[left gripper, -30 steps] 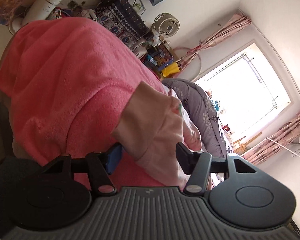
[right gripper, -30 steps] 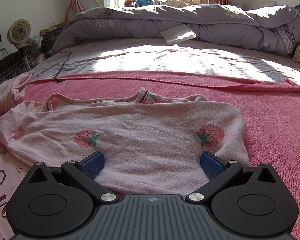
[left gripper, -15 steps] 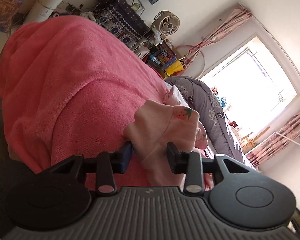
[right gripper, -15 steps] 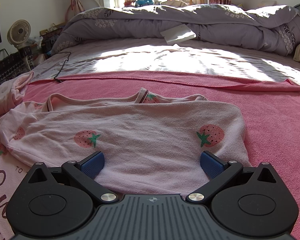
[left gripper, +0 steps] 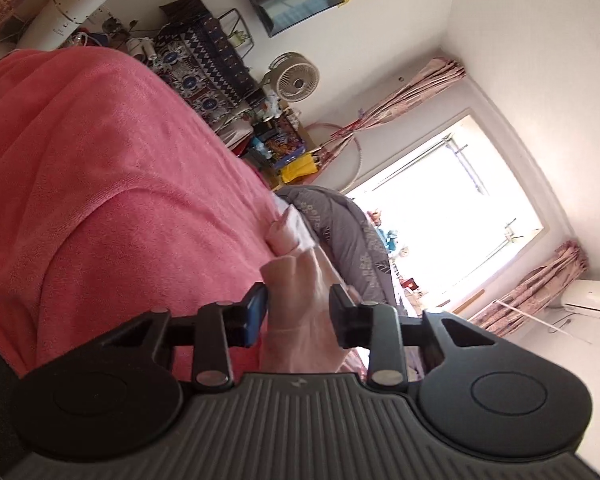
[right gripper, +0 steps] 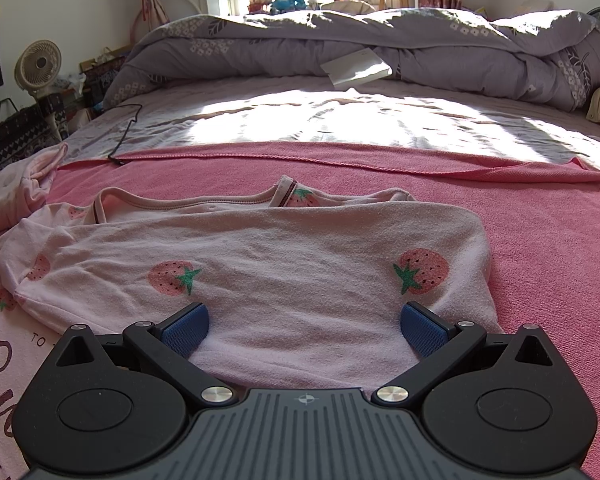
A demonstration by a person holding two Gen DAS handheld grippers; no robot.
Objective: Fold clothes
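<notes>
A pale pink shirt with strawberry prints [right gripper: 300, 256] lies on a pink towel [right gripper: 540, 248] spread over the bed. Its right sleeve is folded across the body. My right gripper [right gripper: 304, 322] is open and low over the shirt's near part, empty. In the left wrist view, tilted sideways, my left gripper [left gripper: 298, 312] has a bunched part of the same pink shirt [left gripper: 306, 300] between its fingers, with the jaws narrowed around the cloth, at the left edge of the towel [left gripper: 100, 160].
A grey floral duvet [right gripper: 380, 40] is heaped at the far side of the bed, with a white paper [right gripper: 356, 66] on it. A black cable [right gripper: 128, 132] lies at the far left. A fan [right gripper: 38, 66] and shelves stand left of the bed.
My left gripper has narrowed onto the pink cloth and lifted and turned with it; less cloth hangs before the camera. The right gripper has not moved.
</notes>
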